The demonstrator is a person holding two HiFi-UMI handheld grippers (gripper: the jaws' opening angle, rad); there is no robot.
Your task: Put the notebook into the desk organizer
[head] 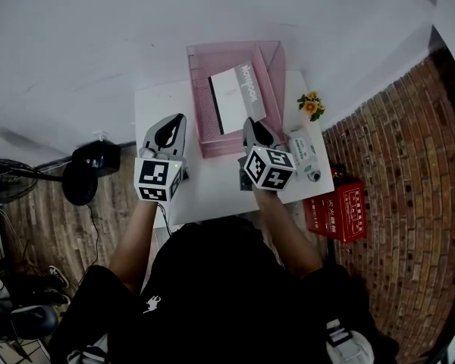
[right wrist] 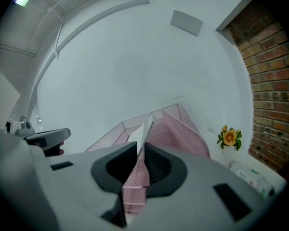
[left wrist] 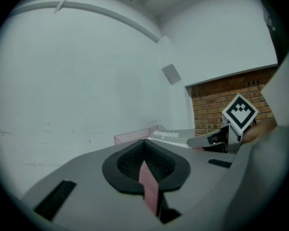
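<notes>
Notebook [head: 237, 97] is lying in the pink desk organizer [head: 199, 116], upper middle, on the white tabletop [head: 212, 184]; left gripper [head: 171, 124] and right gripper [head: 252, 126] just below.

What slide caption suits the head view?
Right gripper at the notebook inside the pink organizer; left gripper hovers alongside.

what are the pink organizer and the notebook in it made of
The organizer looks like metal wire mesh with a matte pink coating; its walls show a fine see-through grid. The notebook is probably paper with a smooth white and grey card cover, judging by its printed title and thin, flat shape.
</notes>
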